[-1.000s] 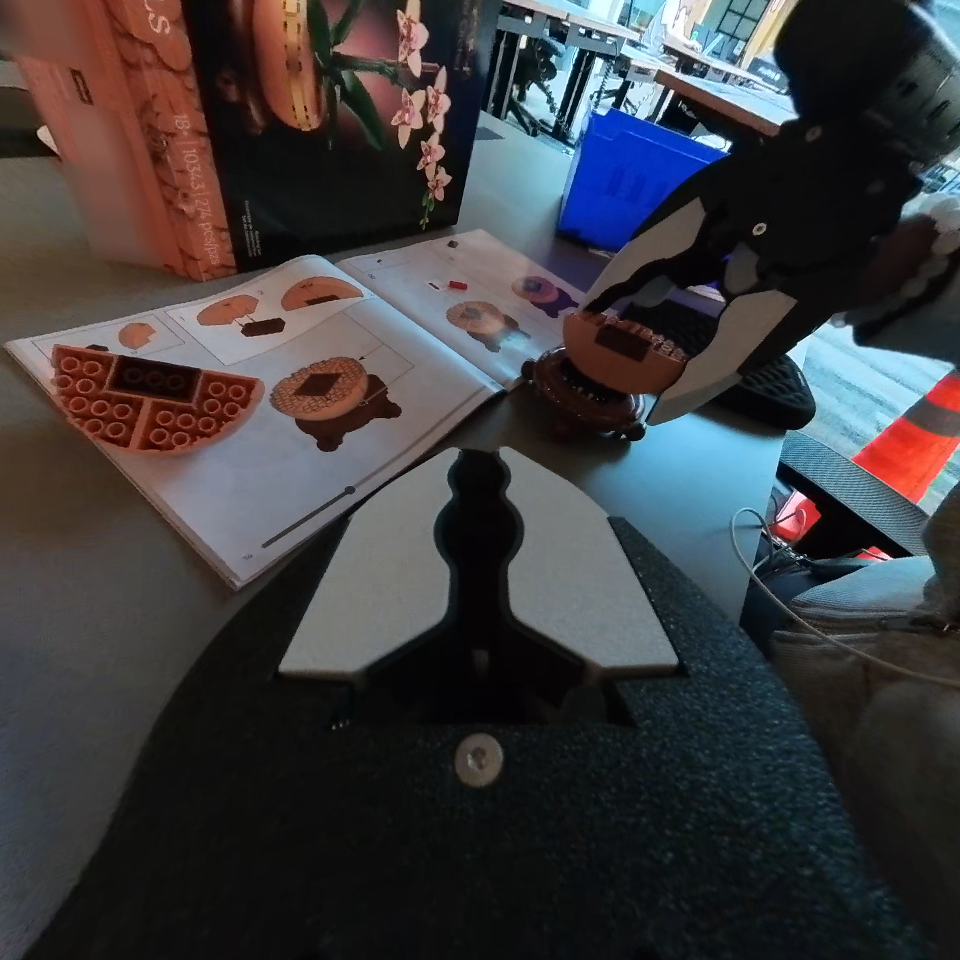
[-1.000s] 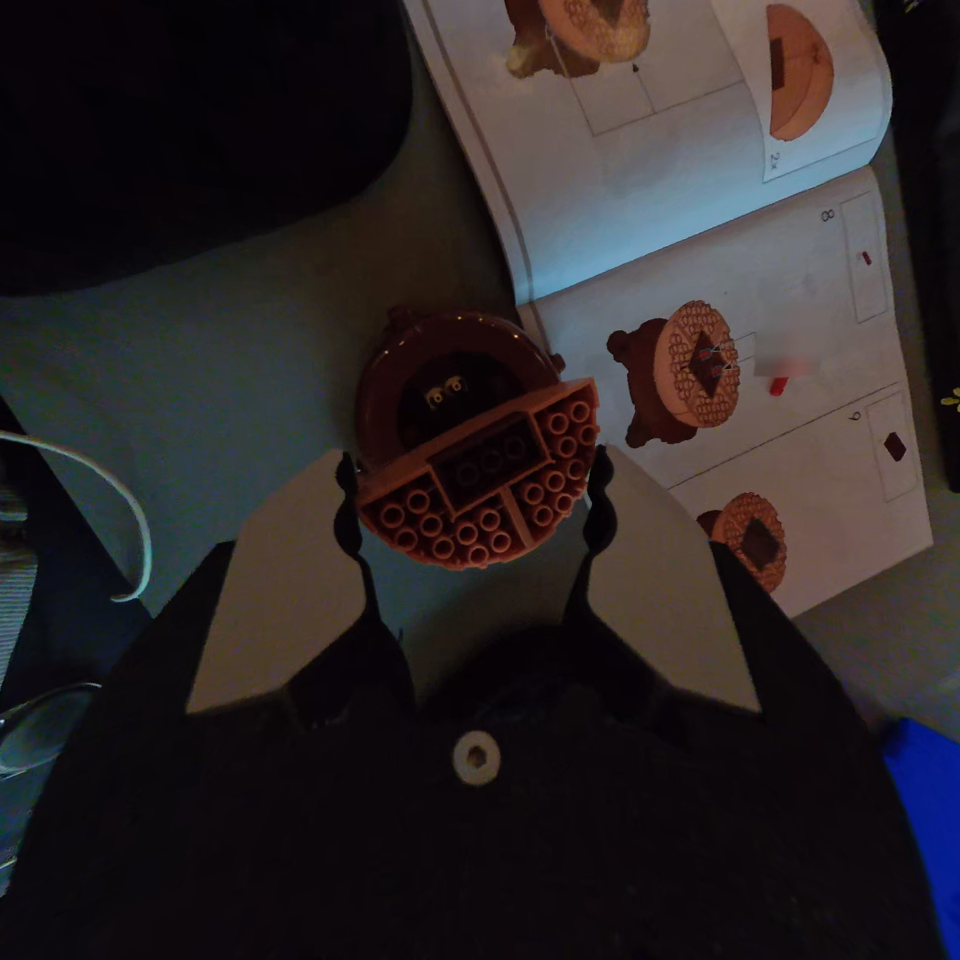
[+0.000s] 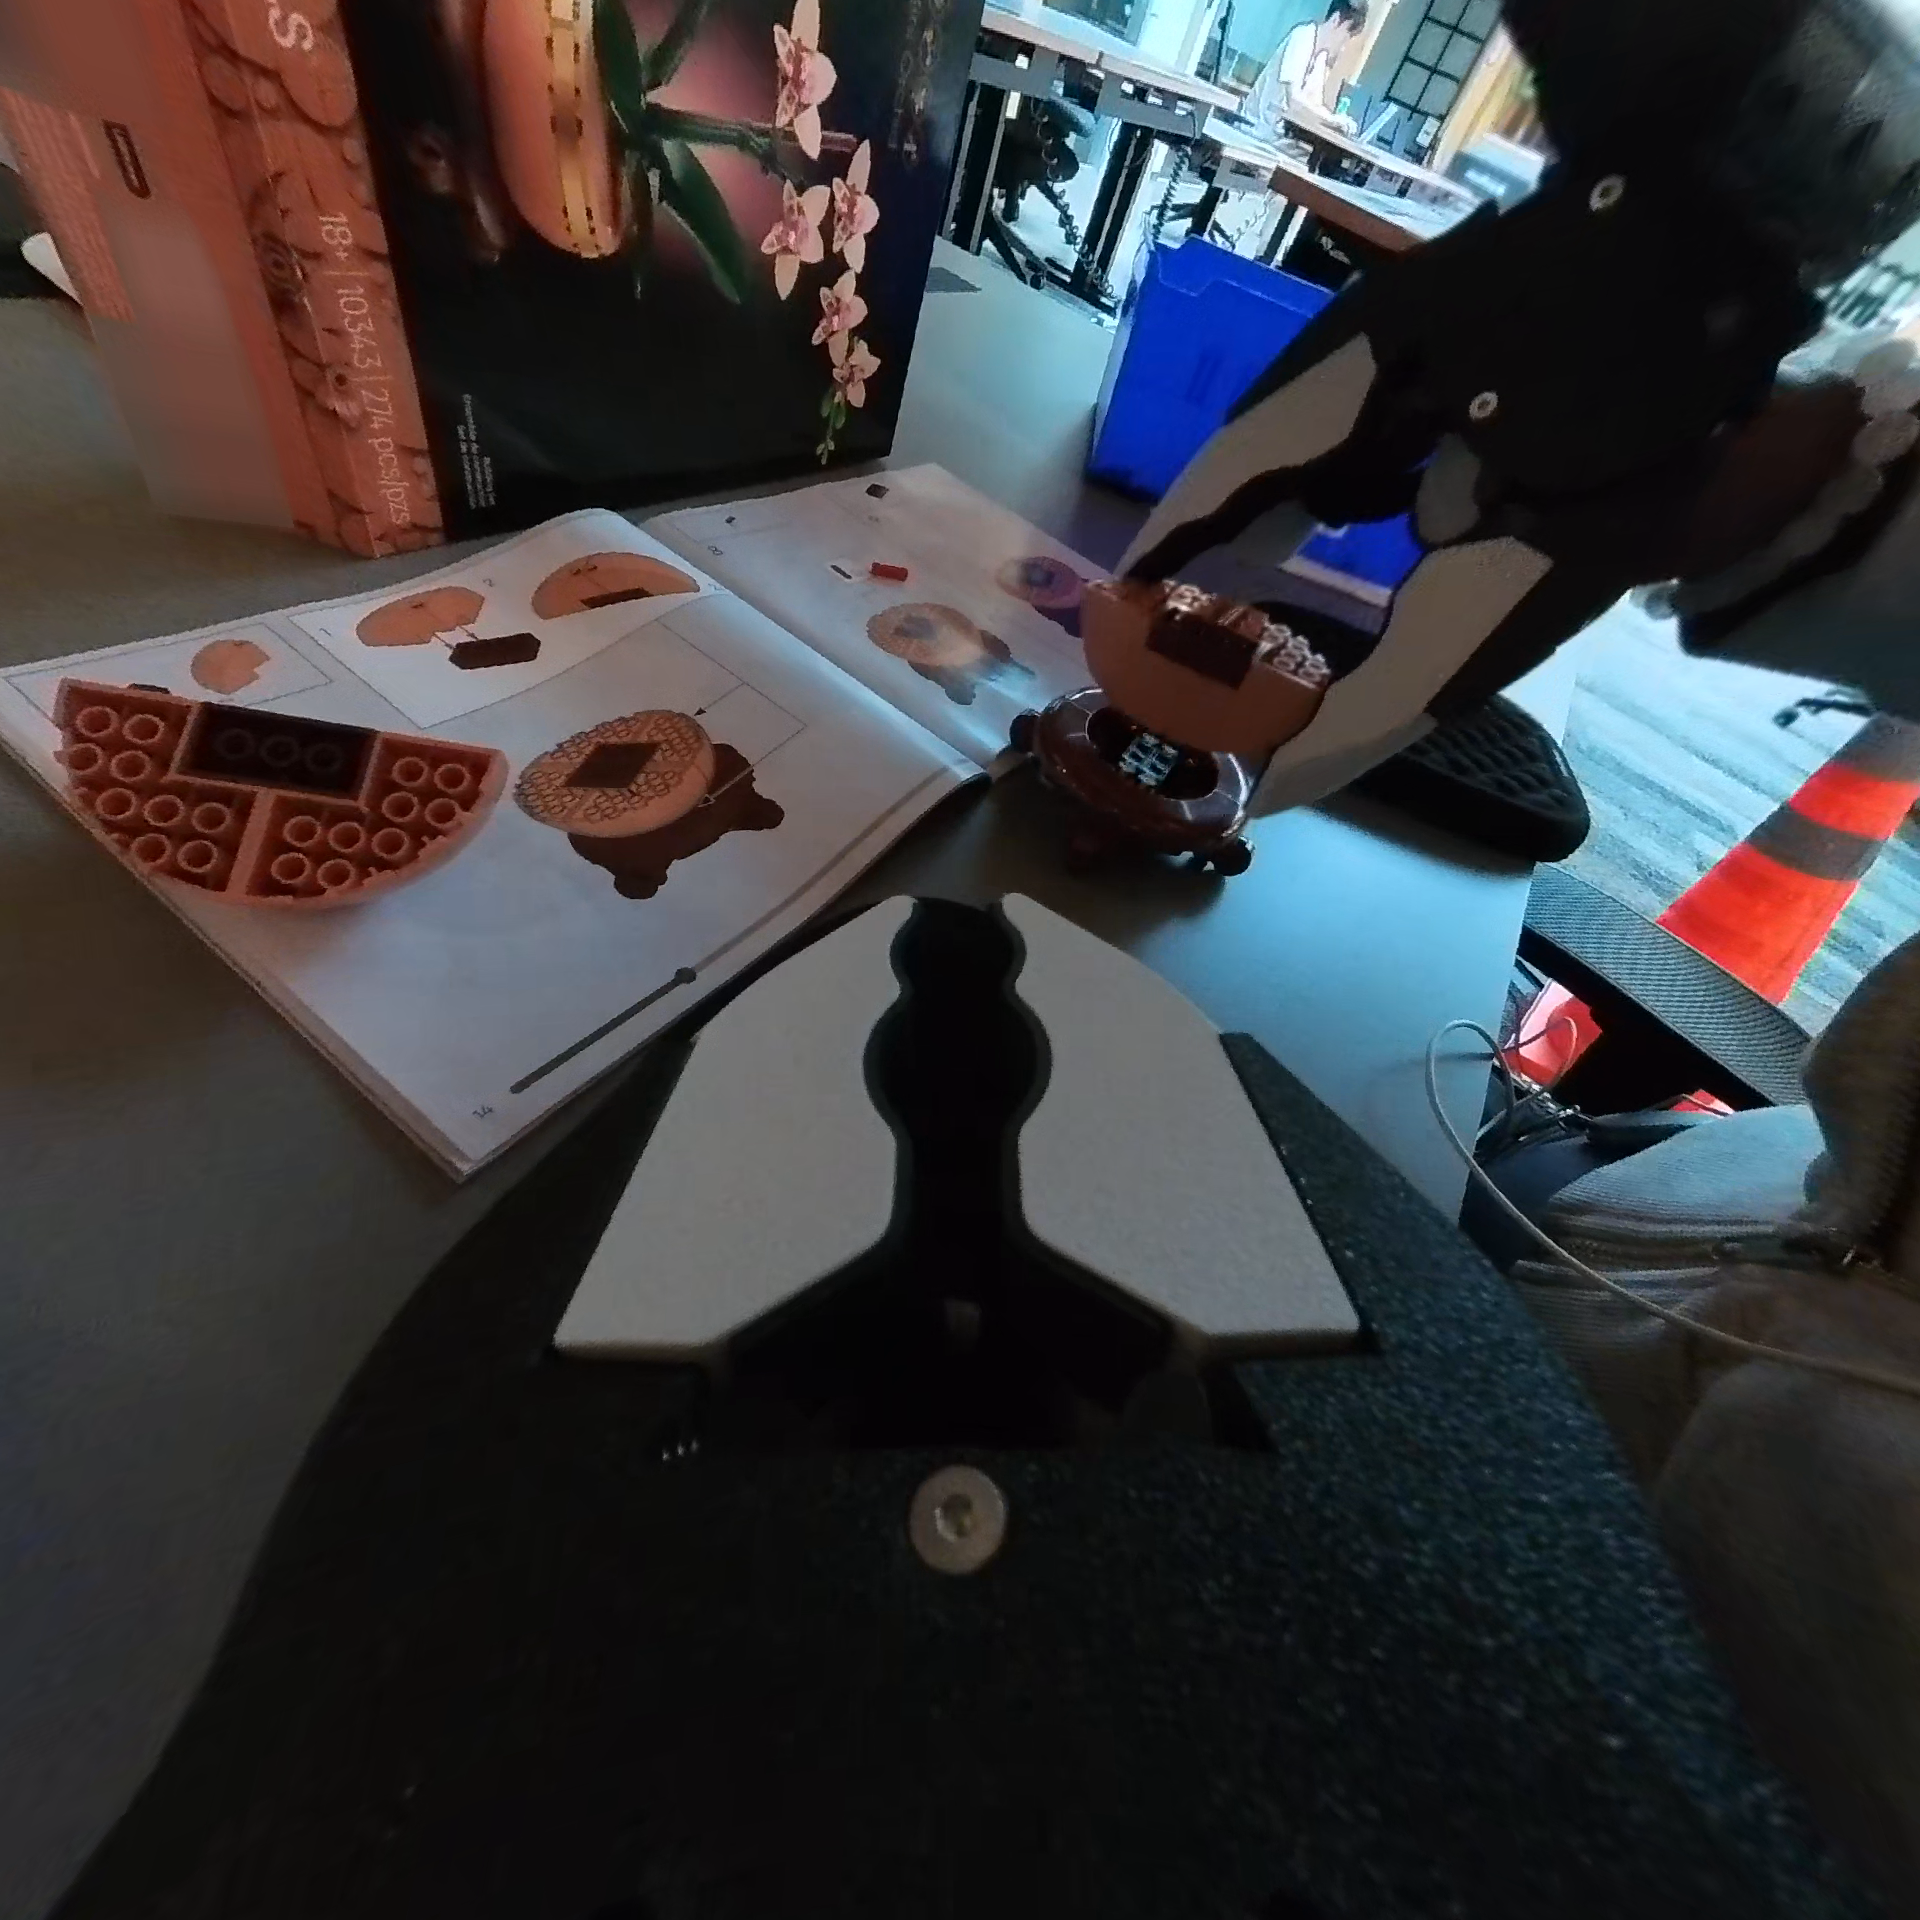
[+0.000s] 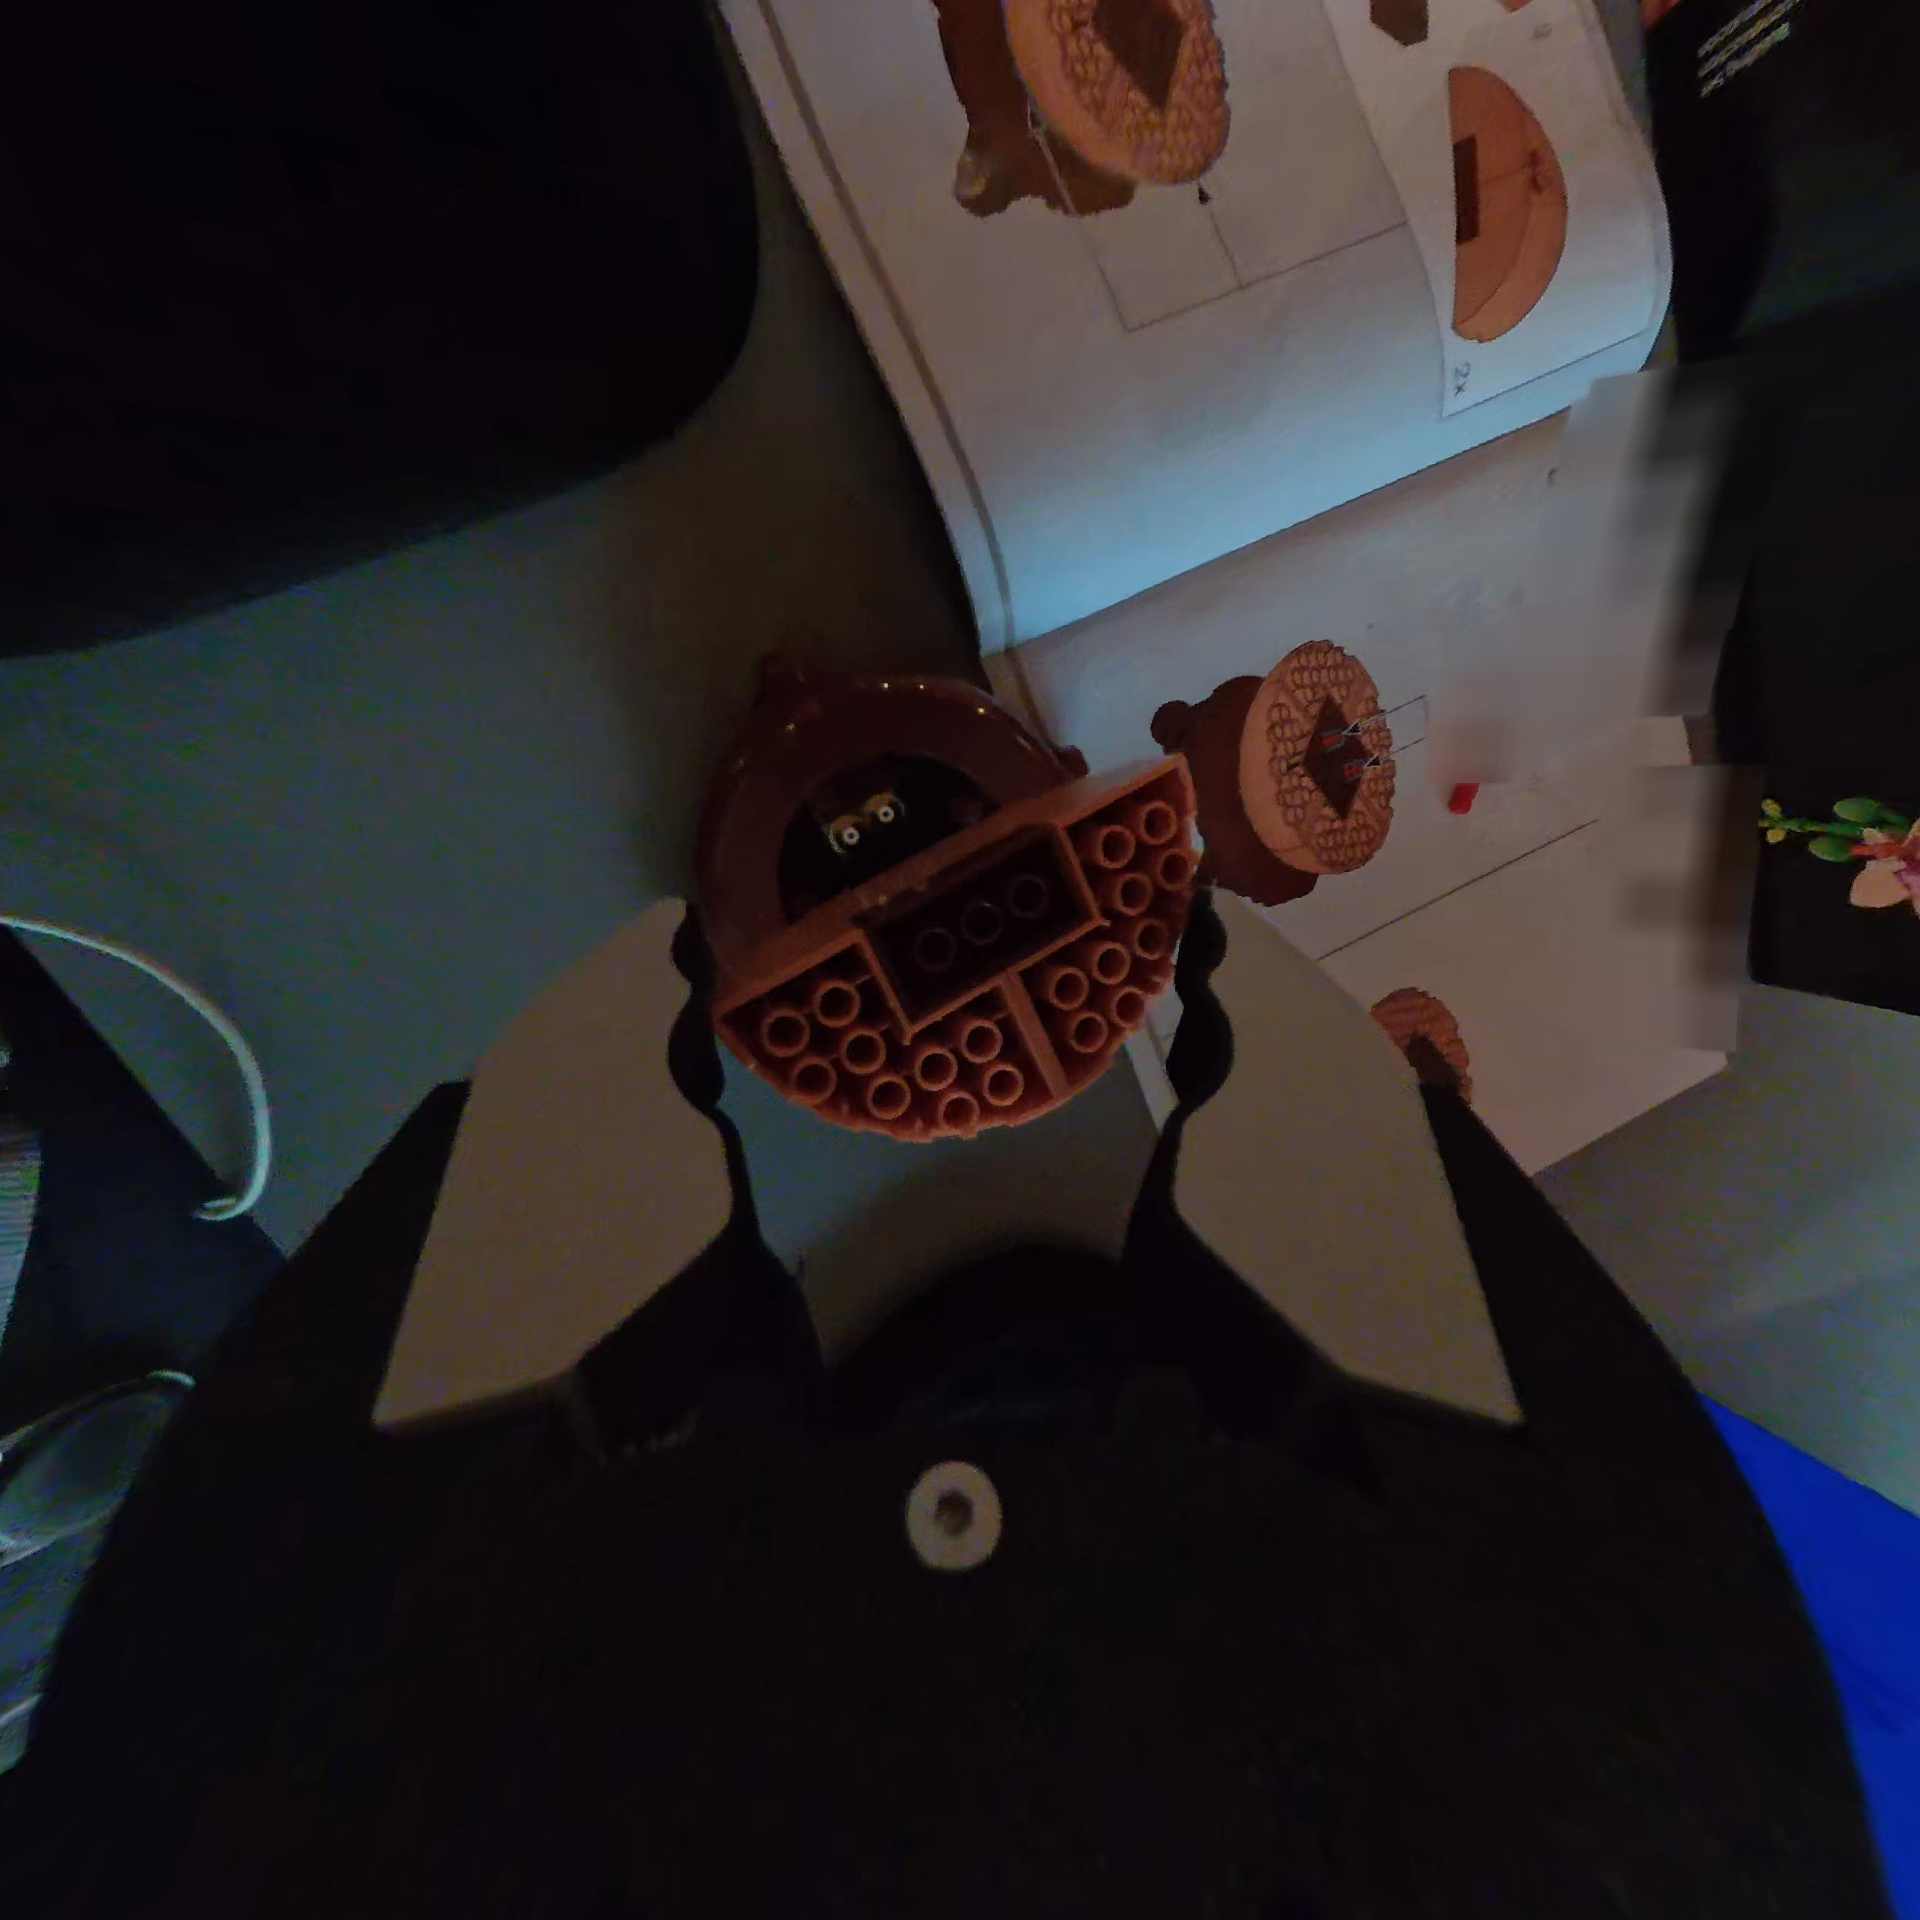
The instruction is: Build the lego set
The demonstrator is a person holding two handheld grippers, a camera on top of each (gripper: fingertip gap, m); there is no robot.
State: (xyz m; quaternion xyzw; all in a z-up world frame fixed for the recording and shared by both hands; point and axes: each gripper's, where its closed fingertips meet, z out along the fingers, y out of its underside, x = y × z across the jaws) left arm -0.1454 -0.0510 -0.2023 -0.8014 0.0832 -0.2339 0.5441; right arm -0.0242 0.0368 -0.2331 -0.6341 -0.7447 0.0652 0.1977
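My right gripper point(image 4: 940, 935) is shut on a tan half-round brick piece point(image 4: 956, 977) with a dark brown brick set in its middle; both pads press on its sides. It holds the piece tilted just above a dark brown round base point(image 4: 831, 748) on the grey table point(image 3: 1351, 935). In the left wrist view the same gripper point(image 3: 1216, 675), piece point(image 3: 1174, 691) and base point(image 3: 1143, 800) show at the right. My left gripper point(image 3: 958, 909) is shut with nothing in it, low over the table near the open instruction booklet point(image 3: 436, 935). A second tan half-round piece point(image 3: 270, 790) lies on the booklet's left page.
A tall product box point(image 3: 520, 260) stands behind the booklet. Beyond the table's right edge are a blue bin point(image 3: 1195, 364), a black mesh chair point(image 3: 1475, 779), an orange cone point(image 3: 1808, 842) and a loose cable point(image 3: 1455, 1091). The grippers' ends are close to 15 cm from one another.
The right gripper has tilted the half-round piece a little over the brown base, so the base's inside shows more. The left gripper has stayed in place.
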